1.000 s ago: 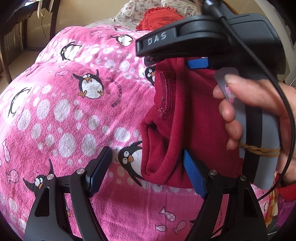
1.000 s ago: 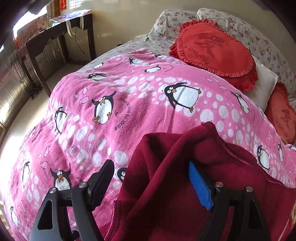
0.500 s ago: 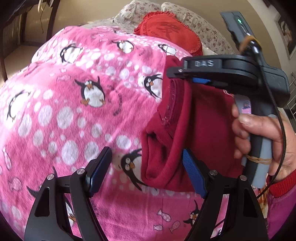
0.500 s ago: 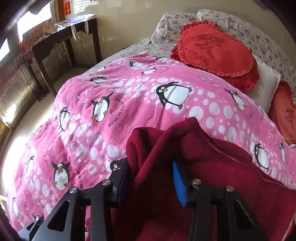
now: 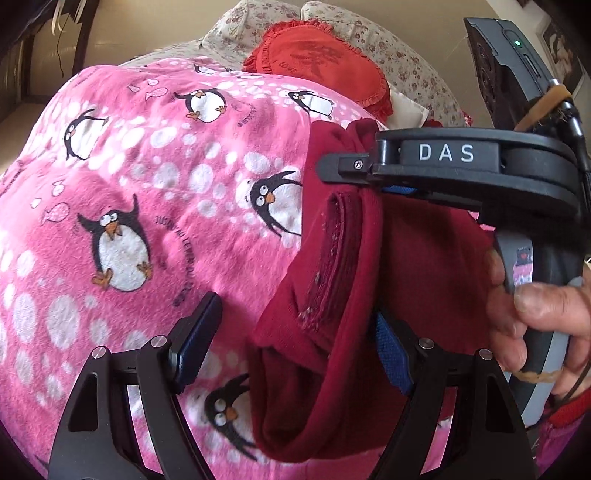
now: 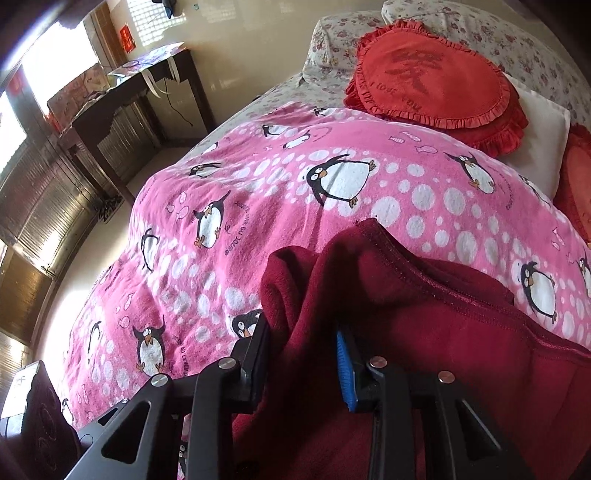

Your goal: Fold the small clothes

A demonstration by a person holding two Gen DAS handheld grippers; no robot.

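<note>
A small dark red garment lies bunched on the pink penguin blanket. My right gripper is shut on a thick fold of the garment and lifts it off the blanket. It also shows in the left wrist view, held in a hand, with the cloth hanging below it. My left gripper is open; the garment's lower folded edge hangs between its fingers, close to the right blue pad.
Red ruffled cushions and floral pillows lie at the head of the bed. A dark wooden desk stands by the wall at left. The blanket's left edge drops to the floor.
My right gripper closed on the garment fold and raised it toward the head of the bed. My left gripper stayed open and moved in closer under the hanging cloth.
</note>
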